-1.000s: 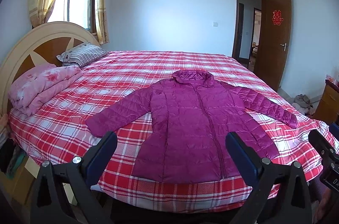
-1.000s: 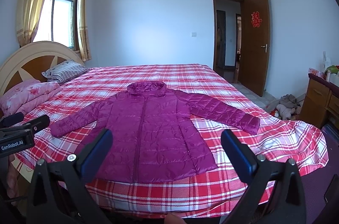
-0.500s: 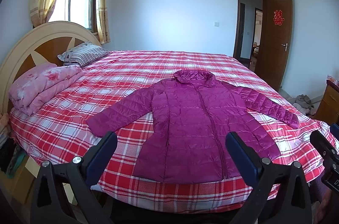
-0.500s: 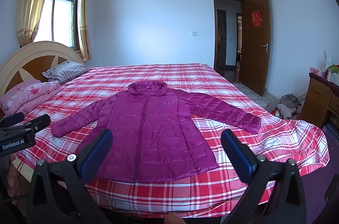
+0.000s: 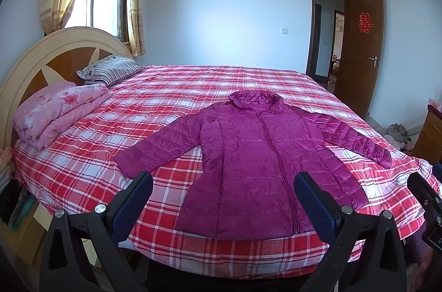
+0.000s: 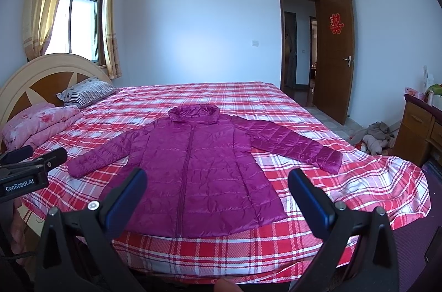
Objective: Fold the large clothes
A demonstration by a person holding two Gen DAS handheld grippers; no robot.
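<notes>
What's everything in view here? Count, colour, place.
jacket: 1, magenta, flat on bed, zipped, sleeves spread
bed: 1, red-white plaid cover, centre
headboard: 1, cream and brown, left
pillow: 1, striped, by headboard
folded quilt: 1, pink floral, by headboard
window: 1, yellow curtains, left wall
door: 1, brown, open, right
cabinet: 1, wood, far right
clothes pile: 1, grey, floor
left hand-held gripper: 1, black, open, before bed
right hand-held gripper: 1, black, open, before bed

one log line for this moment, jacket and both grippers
phase: pre-grasp | jacket: flat on bed, zipped, sleeves spread, unfolded | left gripper: open, empty | right gripper: open, empty
</notes>
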